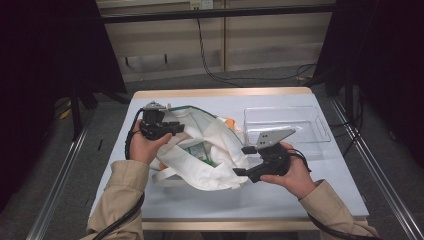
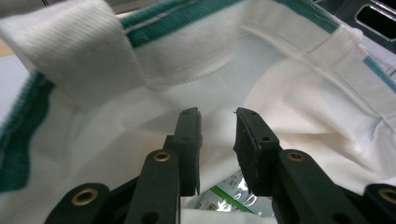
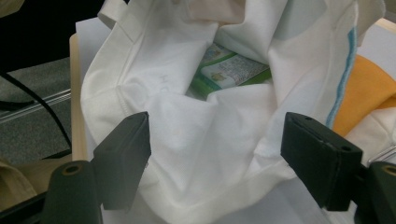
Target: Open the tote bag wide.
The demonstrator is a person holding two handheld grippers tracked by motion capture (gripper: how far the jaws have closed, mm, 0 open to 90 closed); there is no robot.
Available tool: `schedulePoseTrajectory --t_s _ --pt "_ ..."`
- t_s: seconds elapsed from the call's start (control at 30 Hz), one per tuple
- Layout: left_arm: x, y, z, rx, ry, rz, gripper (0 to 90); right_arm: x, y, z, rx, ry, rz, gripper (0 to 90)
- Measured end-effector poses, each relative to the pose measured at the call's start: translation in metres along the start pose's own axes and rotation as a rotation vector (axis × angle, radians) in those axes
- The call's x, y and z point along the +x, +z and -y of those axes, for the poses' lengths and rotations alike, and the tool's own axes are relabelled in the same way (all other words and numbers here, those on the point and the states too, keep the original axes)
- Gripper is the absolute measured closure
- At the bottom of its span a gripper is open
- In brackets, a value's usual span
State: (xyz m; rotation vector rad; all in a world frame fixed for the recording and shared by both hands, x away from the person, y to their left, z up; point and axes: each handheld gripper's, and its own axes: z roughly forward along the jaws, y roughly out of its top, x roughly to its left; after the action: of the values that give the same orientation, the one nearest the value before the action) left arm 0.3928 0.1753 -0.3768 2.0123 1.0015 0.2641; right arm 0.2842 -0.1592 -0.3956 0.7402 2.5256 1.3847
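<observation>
Tote bag [image 1: 200, 150] mouth between both open grippers

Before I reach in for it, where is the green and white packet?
The green and white packet lies inside the open white cloth bag at mid-table in the high view, between the two grippers, left of the clear plastic tray.

no legible text, packet [image 3: 231, 70] print unreadable

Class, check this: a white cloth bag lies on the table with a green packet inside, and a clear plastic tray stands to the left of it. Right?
Not quite. In the high view the clear plastic tray stands to the right of the white cloth bag, not the left. The green packet does lie inside the bag.
</observation>
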Motion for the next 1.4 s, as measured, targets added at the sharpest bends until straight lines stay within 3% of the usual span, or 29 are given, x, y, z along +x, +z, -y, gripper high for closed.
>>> schedulePoseTrajectory --t_s 0.1,0.37,0.43,0.77,1.17,1.2,1.27,1.3,1.37,1.4 --pt "-0.003 0.000 0.002 0.009 0.014 0.012 69.2 -0.002 0.003 -0.002 0.003 0.000 0.005 25.4" --pt "-0.010 0.000 0.006 0.001 -0.002 0.021 68.8 -0.010 0.008 -0.005 -0.001 0.006 0.023 29.8" --pt "-0.010 -0.002 0.006 0.014 0.016 0.025 68.8 -0.013 0.009 -0.006 0.002 0.009 0.026 30.5" --pt "-0.016 -0.008 0.014 0.014 0.015 0.026 67.7 -0.019 0.016 -0.011 0.000 0.006 0.029 37.7" --pt "-0.020 -0.010 0.032 0.034 0.006 0.026 65.4 -0.022 0.032 -0.021 0.005 -0.010 0.023 42.7" --pt "-0.019 -0.010 0.034 0.047 0.019 0.029 64.8 -0.023 0.033 -0.021 0.005 -0.012 0.025 42.7" --pt "-0.021 -0.008 0.037 0.035 0.005 0.030 63.1 -0.024 0.036 -0.021 0.012 -0.027 0.037 44.1" --pt "-0.021 -0.008 0.039 0.047 0.018 0.033 62.7 -0.024 0.037 -0.021 0.015 -0.025 0.038 44.2" --pt "-0.024 -0.005 0.041 0.039 0.005 0.040 62.0 -0.027 0.040 -0.020 0.016 -0.014 0.035 46.0" --pt "-0.023 -0.005 0.041 0.058 0.032 0.045 61.1 -0.028 0.041 -0.020 0.016 -0.012 0.035 45.9"
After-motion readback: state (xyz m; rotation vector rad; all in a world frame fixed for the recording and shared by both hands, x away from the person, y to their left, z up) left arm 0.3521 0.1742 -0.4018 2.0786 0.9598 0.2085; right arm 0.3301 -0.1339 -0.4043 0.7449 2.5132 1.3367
